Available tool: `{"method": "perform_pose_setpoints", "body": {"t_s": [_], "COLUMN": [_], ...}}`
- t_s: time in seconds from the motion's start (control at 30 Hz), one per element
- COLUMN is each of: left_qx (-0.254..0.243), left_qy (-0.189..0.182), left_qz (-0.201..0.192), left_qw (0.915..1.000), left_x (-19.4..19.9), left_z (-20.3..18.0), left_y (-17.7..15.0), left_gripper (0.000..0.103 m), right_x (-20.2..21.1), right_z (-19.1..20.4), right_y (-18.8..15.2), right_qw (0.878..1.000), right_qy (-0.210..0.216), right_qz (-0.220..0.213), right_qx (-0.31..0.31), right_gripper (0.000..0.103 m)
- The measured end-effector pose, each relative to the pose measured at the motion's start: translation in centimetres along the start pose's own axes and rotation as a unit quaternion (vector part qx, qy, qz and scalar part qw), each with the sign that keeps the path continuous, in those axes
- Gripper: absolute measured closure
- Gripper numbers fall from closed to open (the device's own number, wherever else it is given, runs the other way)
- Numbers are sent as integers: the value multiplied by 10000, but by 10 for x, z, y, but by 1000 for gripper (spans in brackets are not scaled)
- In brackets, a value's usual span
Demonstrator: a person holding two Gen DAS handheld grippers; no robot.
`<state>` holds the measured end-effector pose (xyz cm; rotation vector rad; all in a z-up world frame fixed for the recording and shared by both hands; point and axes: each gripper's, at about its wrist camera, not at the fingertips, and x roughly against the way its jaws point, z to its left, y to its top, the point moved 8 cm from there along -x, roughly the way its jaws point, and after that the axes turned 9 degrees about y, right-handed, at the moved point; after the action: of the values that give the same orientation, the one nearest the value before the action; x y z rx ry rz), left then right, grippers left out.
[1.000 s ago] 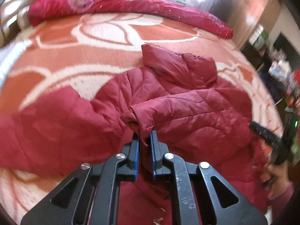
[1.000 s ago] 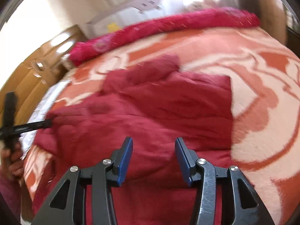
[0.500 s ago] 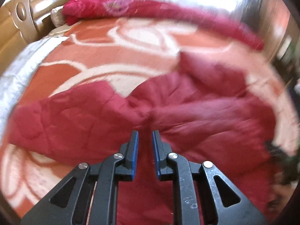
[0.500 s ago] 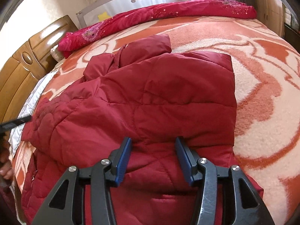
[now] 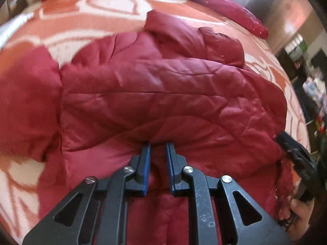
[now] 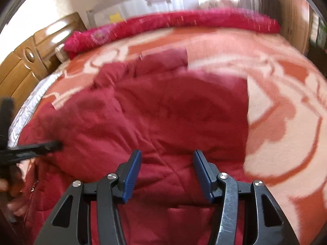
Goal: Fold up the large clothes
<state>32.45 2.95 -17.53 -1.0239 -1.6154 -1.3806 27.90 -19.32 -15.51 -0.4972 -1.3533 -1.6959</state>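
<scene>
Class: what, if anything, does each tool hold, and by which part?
Nothing is held. The left tool and right tool have just been opening; their jaws stand apart over the red jacket.

We note the red jacket [image 5: 163, 94] is quilted cloth with a faint sheen. The bedspread [image 6: 276, 94] looks soft, matt and fleecy. The headboard [image 6: 26, 61] at the bed's left edge is glossy varnished wood.
</scene>
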Motion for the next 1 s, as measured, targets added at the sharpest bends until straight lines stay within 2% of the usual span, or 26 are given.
{"method": "perform_pose_setpoints", "body": {"t_s": [0.07,0.13,0.23,0.3,0.37,0.43,0.57,0.63,0.77,0.83,0.9,1.0], "left_qx": [-39,-144,-210,-196,-192,-248,-169,-179,-147,-140,-127,-104], "left_qy": [1,124,190,81,-29,53,96,158,215,197,140,33], "left_qz": [-13,-43,-91,-168,-333,-372,42,54,26,14,12,-4], "left_qw": [10000,9998,9996,9996,9993,9990,9998,9997,9997,9997,9998,9999], "left_x": [-2,-5,-1,9,21,22,-7,-13,-18,-18,-18,-17], "left_z": [0,-5,-7,-8,-5,-1,6,6,5,5,7,10], "left_y": [-2,-3,-4,-5,-2,0,-1,0,1,1,0,-2], "left_gripper": [89,89,89,89,89,89,89,89,89,89,89,91], "right_x": [5,-4,-37,-58,-63,-63,-59,-51,-30,-36,-53,-61], "right_z": [10,19,14,4,-1,-3,-2,-1,13,16,10,8], "right_y": [11,17,12,0,-3,-3,-3,-1,9,6,-6,-11], "right_qw": [9995,9982,9961,9952,9958,9962,9963,9969,9989,9981,9961,9956], "right_qy": [-78,-127,-297,-283,-284,-288,-281,-245,-41,-96,-129,-141], "right_qz": [-115,13,481,760,700,682,659,634,310,452,781,804], "right_qx": [293,583,671,552,509,468,484,387,352,417,388,458], "right_gripper": [49,49,49,49,48,48,48,48,48,48,48,48]}}
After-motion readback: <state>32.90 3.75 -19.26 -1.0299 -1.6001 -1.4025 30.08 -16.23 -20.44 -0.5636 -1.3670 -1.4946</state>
